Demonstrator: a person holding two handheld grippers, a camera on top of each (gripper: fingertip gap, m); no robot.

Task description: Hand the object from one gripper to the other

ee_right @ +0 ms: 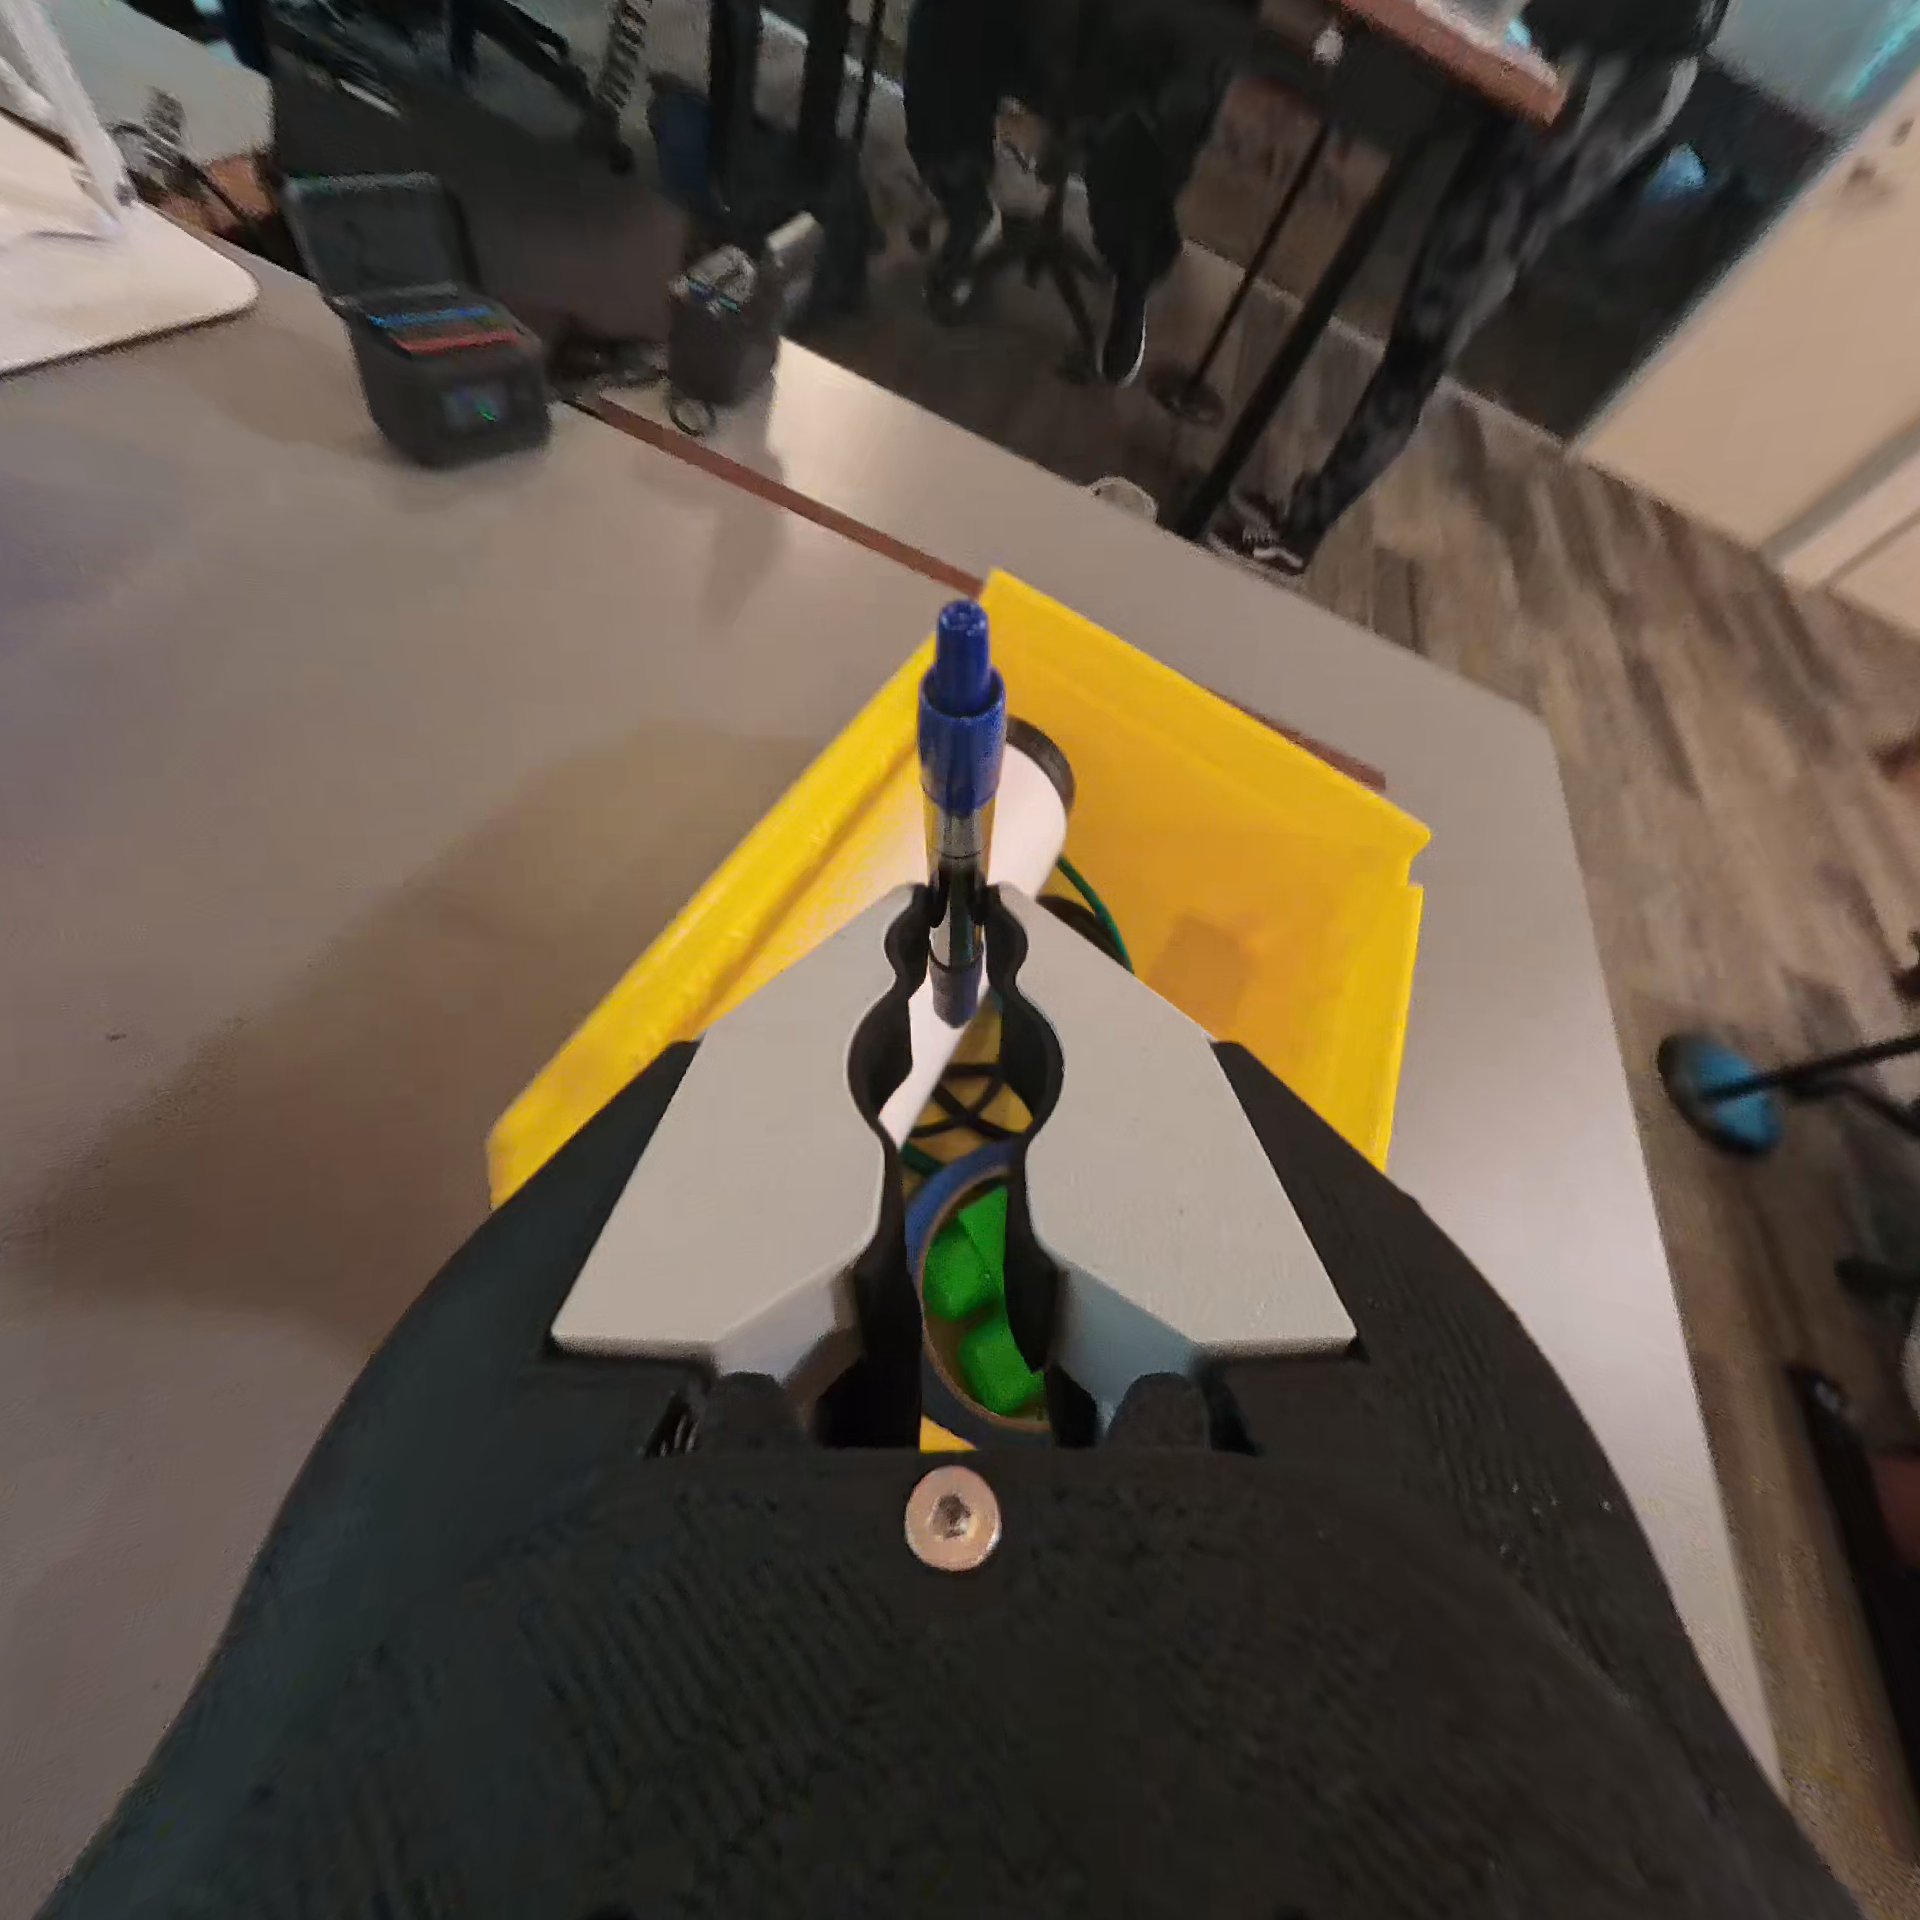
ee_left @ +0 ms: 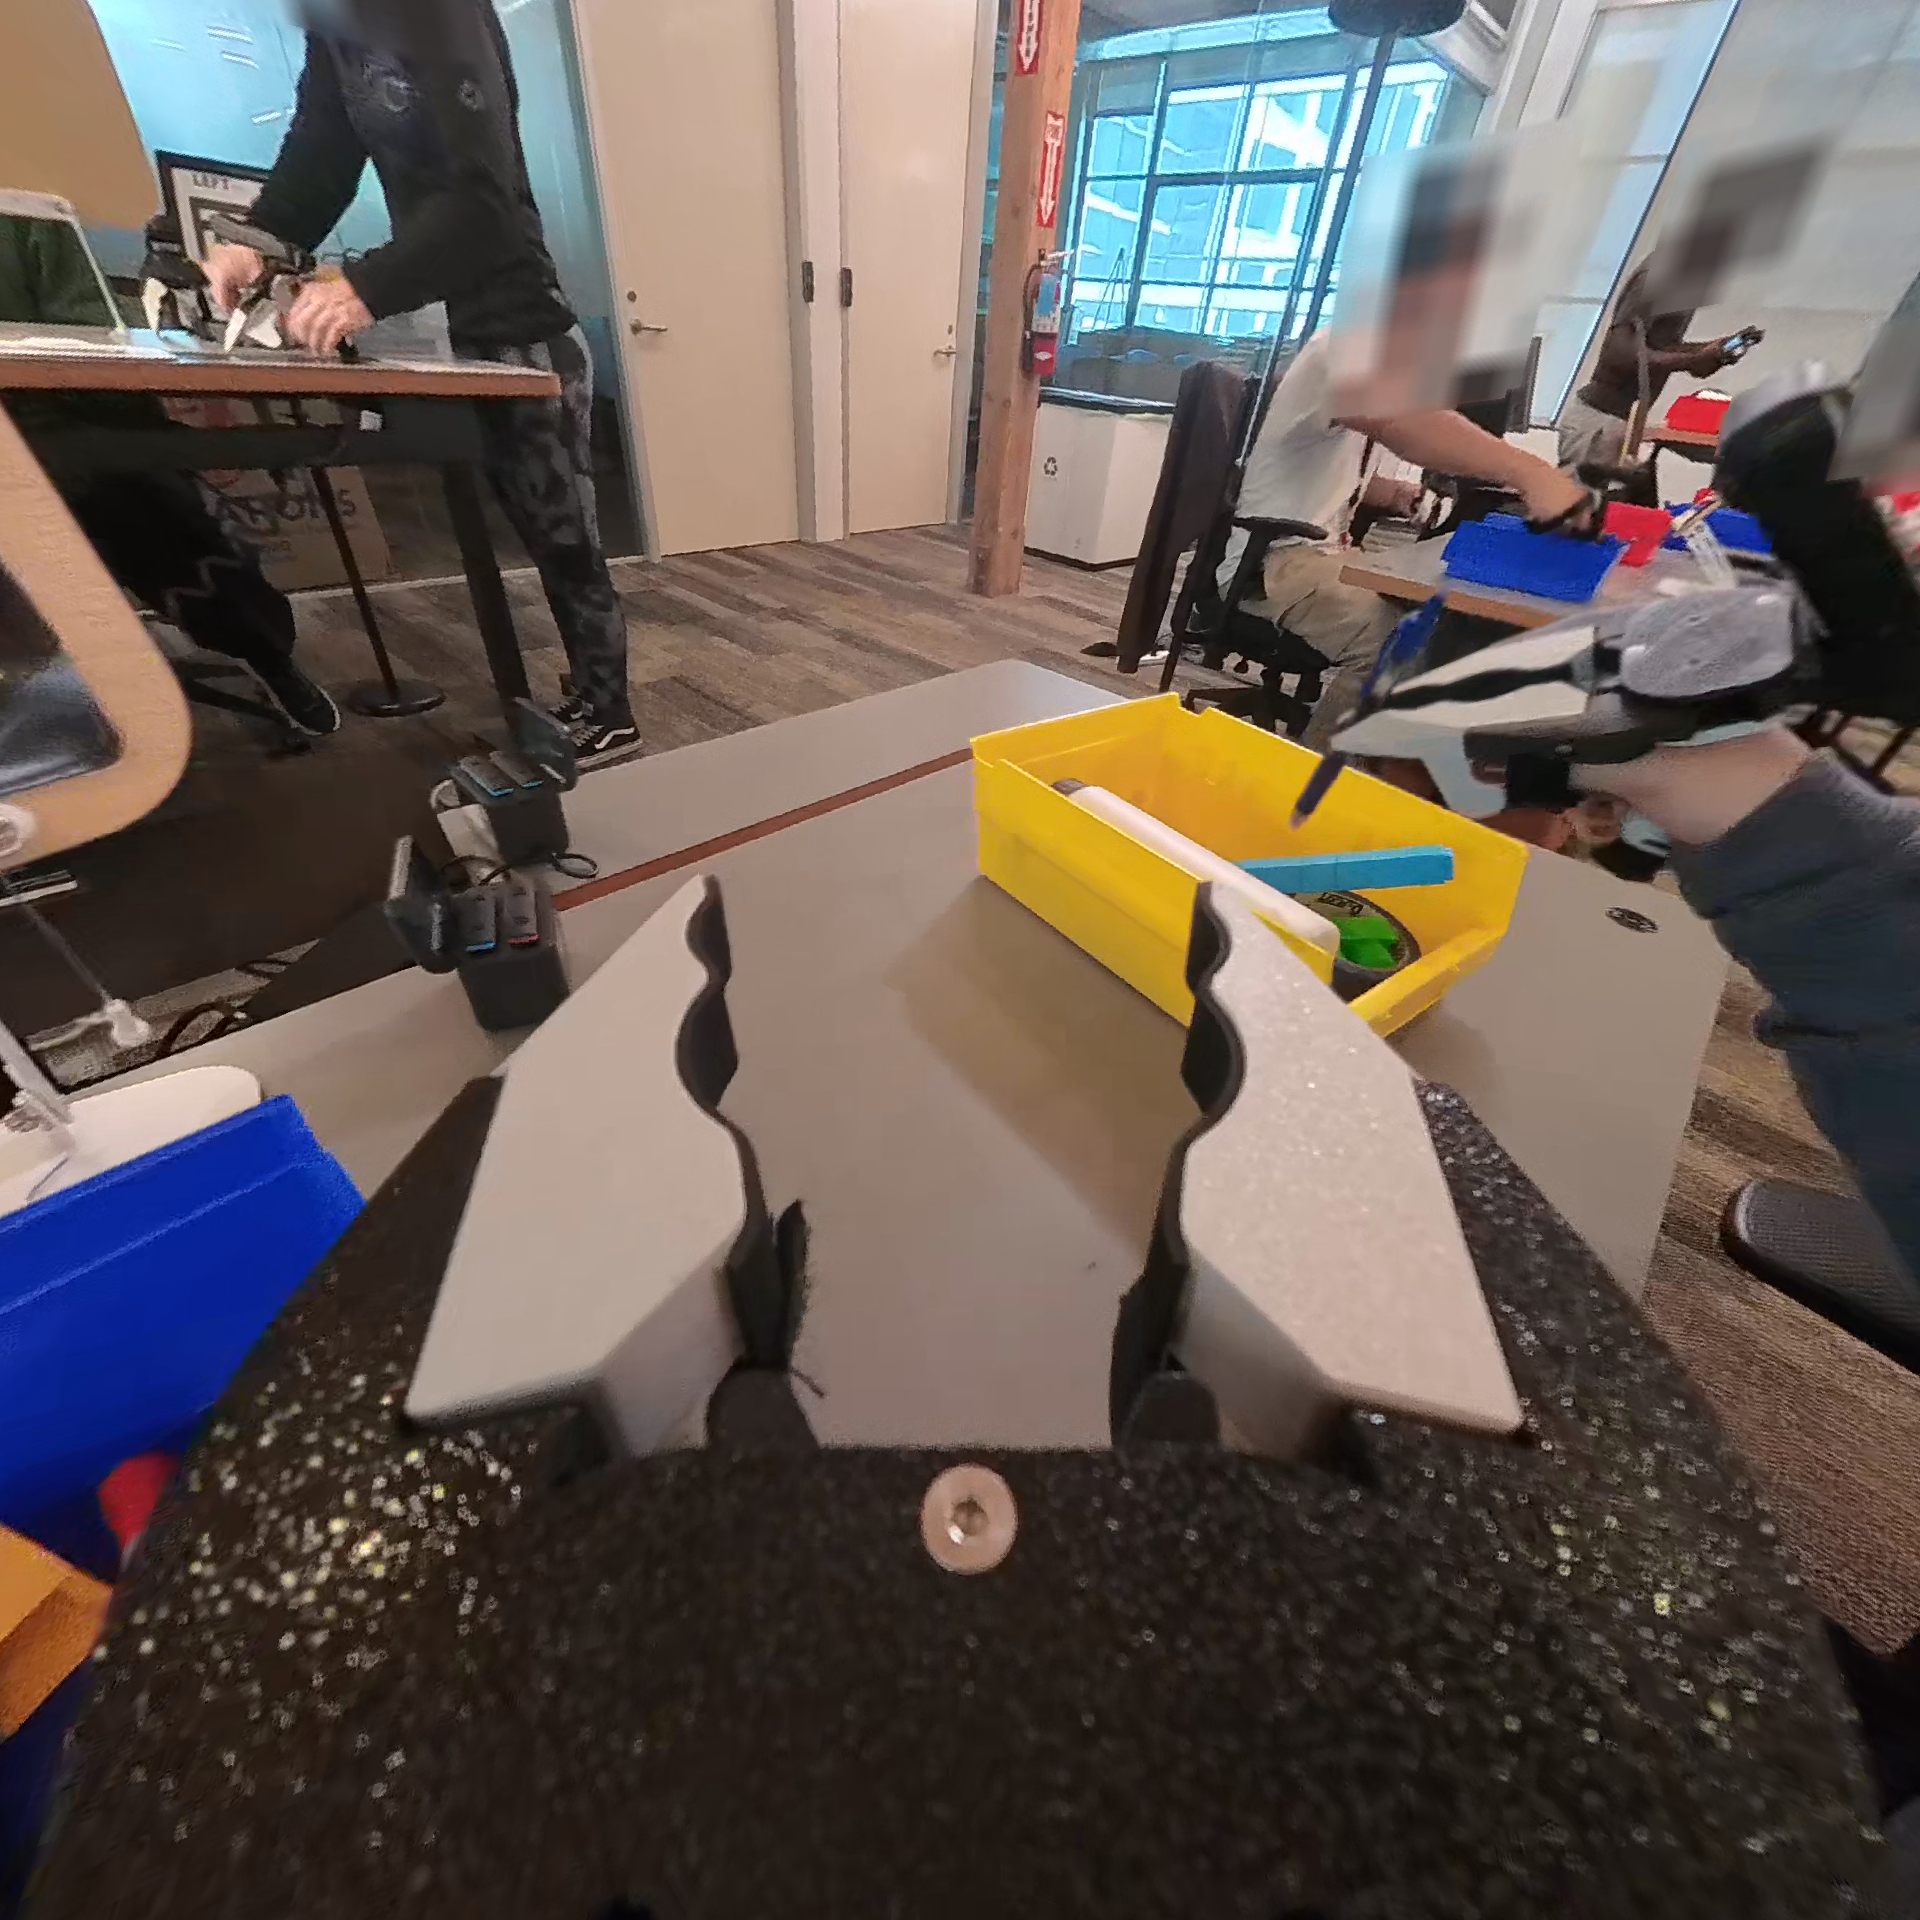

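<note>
**Desk:** Over the grey table [ee_right: 312, 831], your right gripper [ee_right: 954, 914] has its jaws nearly closed, pinching a blue pen [ee_right: 958, 727] at the fingertips. What could go wrong from here?

**Floor:** Your hold is thin. The pen is caught only in the foremost notch, and most of its length stands out beyond the tips, so a knock from the other gripper could likely swivel it or pull it free. It hangs above the yellow bin [ee_right: 1247, 831], so a slip would probably drop it among the white tube [ee_right: 1023, 821], the tape roll [ee_right: 935, 1236] and the green pieces [ee_right: 966, 1278].

**Desk:** And your left gripper [ee_left: 956, 987]?

**Floor:** Its jaws are spread wide and it holds nothing; bare table shows between the fingers. It points toward the bin, low over the table.

**Desk:** Where is the pen relative to it?

**Floor:** Up and to the right, well apart. In the left wrist view the pen [ee_left: 1361, 717] slants down from the right gripper [ee_left: 1351, 727], tip toward the bin [ee_left: 1081, 862]. If you let go with the right before the left has closed on the barrel, the pen would likely fall.
</note>
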